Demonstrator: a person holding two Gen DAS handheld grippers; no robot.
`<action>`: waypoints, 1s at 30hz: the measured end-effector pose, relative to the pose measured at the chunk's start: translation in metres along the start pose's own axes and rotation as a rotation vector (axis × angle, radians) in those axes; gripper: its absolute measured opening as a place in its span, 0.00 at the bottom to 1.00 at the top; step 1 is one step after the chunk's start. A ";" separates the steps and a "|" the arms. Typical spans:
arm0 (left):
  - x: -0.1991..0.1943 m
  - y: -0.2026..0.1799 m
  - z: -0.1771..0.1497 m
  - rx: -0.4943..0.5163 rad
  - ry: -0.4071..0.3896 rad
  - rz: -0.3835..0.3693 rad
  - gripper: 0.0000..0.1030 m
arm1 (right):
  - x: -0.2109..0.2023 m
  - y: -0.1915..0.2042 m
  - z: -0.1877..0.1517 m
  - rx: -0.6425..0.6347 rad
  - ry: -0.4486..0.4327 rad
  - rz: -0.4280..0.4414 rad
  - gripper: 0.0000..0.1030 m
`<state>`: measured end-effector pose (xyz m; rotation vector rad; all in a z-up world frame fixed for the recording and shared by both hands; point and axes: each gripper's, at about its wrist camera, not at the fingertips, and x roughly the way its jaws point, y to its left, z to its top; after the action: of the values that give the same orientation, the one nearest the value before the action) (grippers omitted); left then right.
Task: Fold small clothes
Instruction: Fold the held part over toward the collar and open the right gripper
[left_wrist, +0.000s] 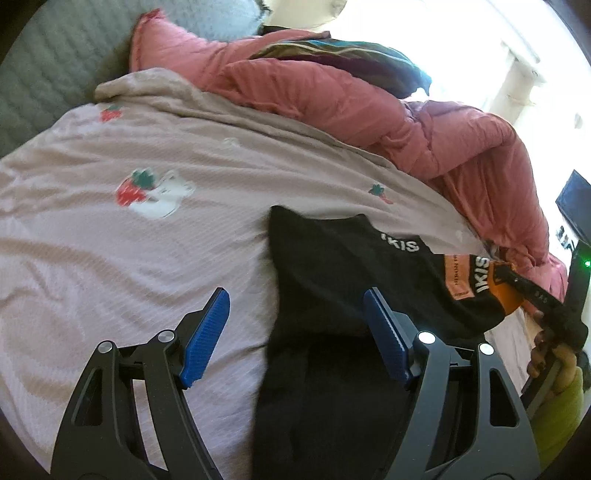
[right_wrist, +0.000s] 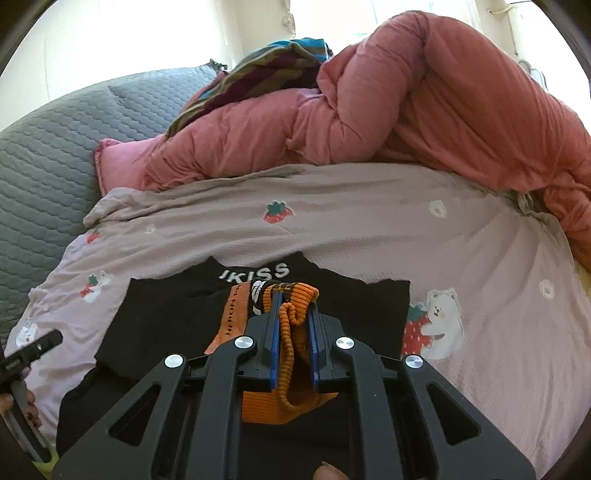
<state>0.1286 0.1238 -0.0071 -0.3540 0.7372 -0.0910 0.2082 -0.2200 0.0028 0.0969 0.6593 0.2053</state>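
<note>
A black garment (left_wrist: 332, 280) with white lettering and orange trim lies on the pink bed sheet (left_wrist: 110, 258). My left gripper (left_wrist: 295, 328) hovers over the garment's left edge. It is open, its blue pads (left_wrist: 207, 332) wide apart with nothing pressed between them. In the right wrist view, my right gripper (right_wrist: 294, 306) is shut on the orange ribbed cuff (right_wrist: 288, 332) of the black garment (right_wrist: 166, 321). The cuff is lifted and drawn over the garment's middle. From the left wrist view, the right gripper (left_wrist: 506, 277) shows at the right edge with that cuff.
A bunched pink duvet (right_wrist: 424, 110) and a striped cloth (right_wrist: 255, 70) lie along the far side of the bed. A grey quilted pad (right_wrist: 44, 147) is at the left. A dark screen (left_wrist: 576, 206) stands at the right. A hand (right_wrist: 29, 410) grips the left gripper's handle.
</note>
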 end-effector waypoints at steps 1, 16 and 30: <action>0.003 -0.006 0.003 0.016 0.007 0.006 0.65 | 0.001 -0.002 -0.001 0.004 0.002 -0.002 0.11; 0.097 -0.044 -0.005 0.120 0.200 0.018 0.55 | 0.010 -0.016 -0.007 0.012 0.033 -0.028 0.11; 0.082 -0.036 -0.016 0.106 0.158 -0.014 0.55 | 0.013 -0.018 -0.028 0.024 0.103 -0.099 0.27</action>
<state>0.1799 0.0693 -0.0577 -0.2521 0.8822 -0.1719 0.2037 -0.2341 -0.0292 0.0765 0.7675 0.1075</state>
